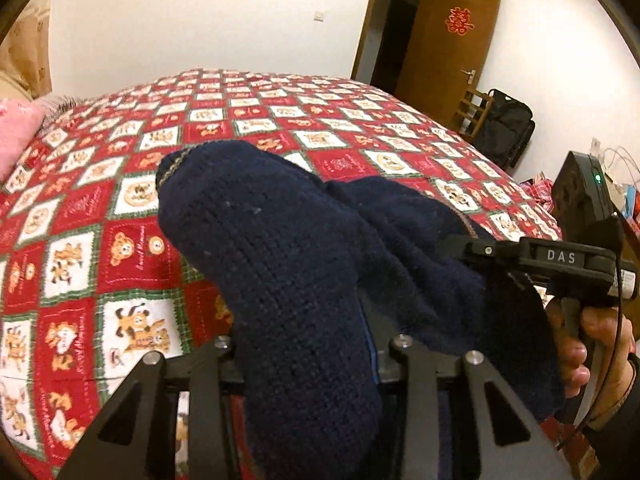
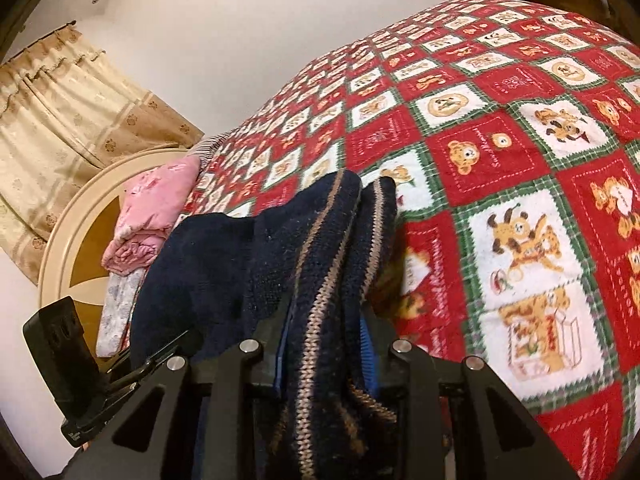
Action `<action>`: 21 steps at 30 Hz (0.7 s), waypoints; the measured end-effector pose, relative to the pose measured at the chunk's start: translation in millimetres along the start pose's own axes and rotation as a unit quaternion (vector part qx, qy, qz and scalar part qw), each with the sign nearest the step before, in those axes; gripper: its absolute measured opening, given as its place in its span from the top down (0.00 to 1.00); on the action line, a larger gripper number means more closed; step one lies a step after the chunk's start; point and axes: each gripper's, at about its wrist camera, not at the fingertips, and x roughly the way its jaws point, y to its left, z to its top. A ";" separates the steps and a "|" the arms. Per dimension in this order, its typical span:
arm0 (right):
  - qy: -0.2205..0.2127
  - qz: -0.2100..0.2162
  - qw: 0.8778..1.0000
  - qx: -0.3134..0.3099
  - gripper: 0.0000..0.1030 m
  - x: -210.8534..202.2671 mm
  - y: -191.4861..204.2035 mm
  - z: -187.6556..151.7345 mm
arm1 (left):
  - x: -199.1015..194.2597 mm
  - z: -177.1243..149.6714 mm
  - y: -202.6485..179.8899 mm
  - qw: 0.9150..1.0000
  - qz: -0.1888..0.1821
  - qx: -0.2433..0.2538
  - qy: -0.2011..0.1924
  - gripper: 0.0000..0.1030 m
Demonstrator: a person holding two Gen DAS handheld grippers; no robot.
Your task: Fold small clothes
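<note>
A navy knitted garment (image 1: 280, 240) hangs lifted above the bed, bunched and stretched between both grippers. In the left wrist view it drapes over my left gripper (image 1: 304, 340) and hides the fingertips; the jaws are shut on a thick fold of it. At the right of that view a hand holds my right gripper (image 1: 456, 246), which bites the garment's other end. In the right wrist view, my right gripper (image 2: 324, 332) is shut on the garment's tan-striped edge (image 2: 312, 240), with its blue pads (image 2: 280, 360) pressing on the cloth. The left gripper (image 2: 160, 356) shows at lower left.
A red, white and green bear-print quilt (image 1: 120, 240) covers the bed below. Pink pillows (image 2: 156, 208) and a round cream headboard (image 2: 68, 220) lie at one end, under a beige curtain (image 2: 60, 120). A brown door (image 1: 448, 48) and a black bag (image 1: 504, 128) stand beyond the bed.
</note>
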 end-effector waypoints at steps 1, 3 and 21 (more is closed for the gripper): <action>-0.001 0.001 1.000 -0.003 0.71 -3.5 2.5 -2.8 | -4.9 -1.1 -2.3 1.000 -0.001 0.003 -0.003 0.62; -0.003 0.007 1.000 -0.002 0.71 -9.8 7.5 -7.6 | -14.3 -3.1 -4.6 1.000 -0.004 0.004 -0.008 0.62; -0.004 0.053 0.998 -0.017 0.72 -46.8 68.9 -56.6 | -95.7 -31.9 6.2 0.999 0.002 -0.026 -0.023 0.63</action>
